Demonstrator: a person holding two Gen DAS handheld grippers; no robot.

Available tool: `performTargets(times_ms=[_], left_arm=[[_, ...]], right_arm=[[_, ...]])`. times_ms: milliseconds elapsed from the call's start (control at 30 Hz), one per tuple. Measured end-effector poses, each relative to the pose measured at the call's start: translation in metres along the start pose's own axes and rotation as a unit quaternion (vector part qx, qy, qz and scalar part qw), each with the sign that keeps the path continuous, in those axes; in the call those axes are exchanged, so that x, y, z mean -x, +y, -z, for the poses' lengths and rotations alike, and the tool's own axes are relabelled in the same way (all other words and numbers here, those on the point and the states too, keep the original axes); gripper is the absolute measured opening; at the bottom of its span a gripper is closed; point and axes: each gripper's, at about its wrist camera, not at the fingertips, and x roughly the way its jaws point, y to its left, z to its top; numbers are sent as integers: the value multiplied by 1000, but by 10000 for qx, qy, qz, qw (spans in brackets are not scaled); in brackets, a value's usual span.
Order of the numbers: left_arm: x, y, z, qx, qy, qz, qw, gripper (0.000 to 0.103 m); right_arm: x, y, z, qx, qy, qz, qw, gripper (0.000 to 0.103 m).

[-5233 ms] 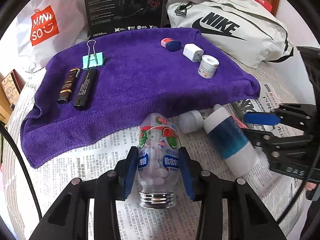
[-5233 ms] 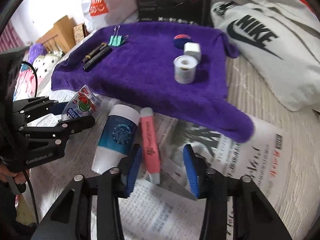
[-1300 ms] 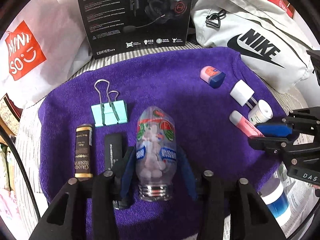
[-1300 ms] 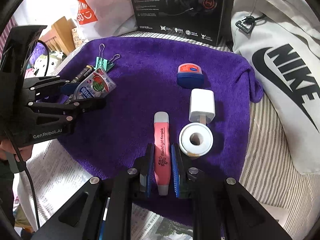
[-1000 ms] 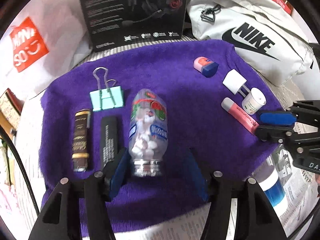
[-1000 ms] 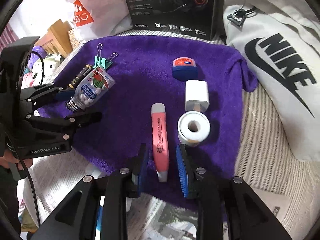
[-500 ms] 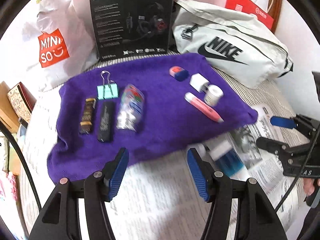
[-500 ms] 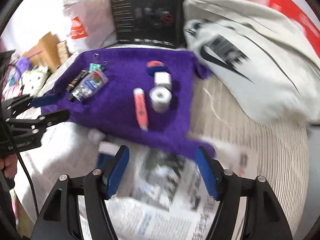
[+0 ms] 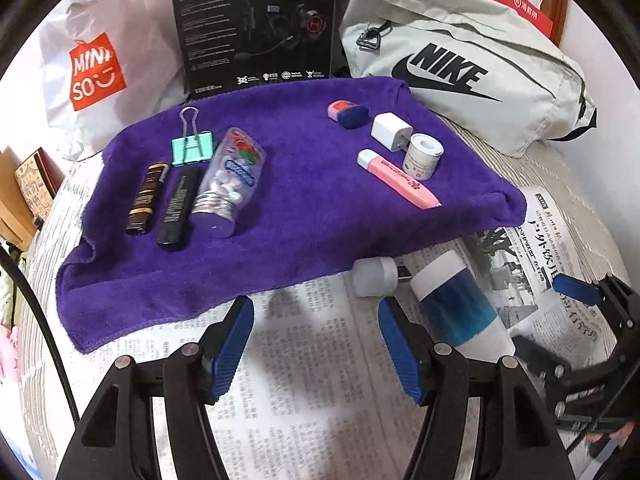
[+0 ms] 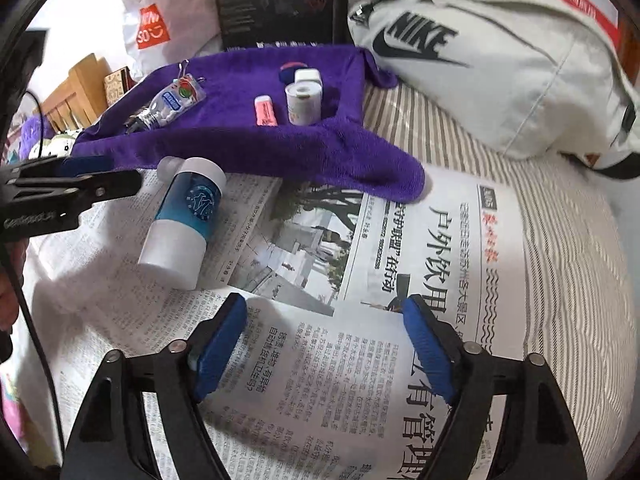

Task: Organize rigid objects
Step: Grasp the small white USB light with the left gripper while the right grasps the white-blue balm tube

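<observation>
On the bed, a purple towel (image 9: 304, 216) holds the things I have lined up. At its left side lie a green clip (image 9: 193, 149), a brown tube (image 9: 146, 200), a black stick (image 9: 179, 205) and a candy bottle (image 9: 229, 182). At its right side lie a small blue and pink tin (image 9: 349, 113), a white plug (image 9: 390, 130), a roll of tape (image 9: 422, 155) and a pink pen (image 9: 398, 179).

Two things are not on the towel yet. A blue and white bottle (image 10: 185, 220) lies on its side on the newspaper (image 10: 400, 280), just below the towel's edge. A small white cap (image 9: 374, 276) lies right beside its top.

I think this is the step between picks, and the bottle comes next. It is fat and round, so it may roll. I should take it across its middle.

My left gripper (image 9: 316, 346) is half open with nothing in it, and the bottle lies just to its right. My right gripper (image 10: 326, 354) is opening wide. Only newspaper shows between its jaws.
</observation>
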Motion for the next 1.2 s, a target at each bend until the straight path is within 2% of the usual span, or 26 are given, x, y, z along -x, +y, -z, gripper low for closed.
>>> performTargets(times_ms=[167,300,1067,1133,1200], left_arm=[[-9,-19,-1,-260,48,-274,9993,63],[-11,-28,0,-231,35,-244,9994,63],[-29,-44,-6,206,20,-233,9995,63],[-28,-45,-7,180,2,-193,9997,56],[-27,-46,-7,120,-36,-192,9997,43]], right_arm=[[-2,1,6,-36,-291,-39,9996,96],[-4,1,7,-42,-292,-73,9995,103],[-5,3,7,6,-286,-8,9996,103],[-5,3,7,7,-286,-7,9996,103],[-5,3,7,5,-285,-9,9996,103]])
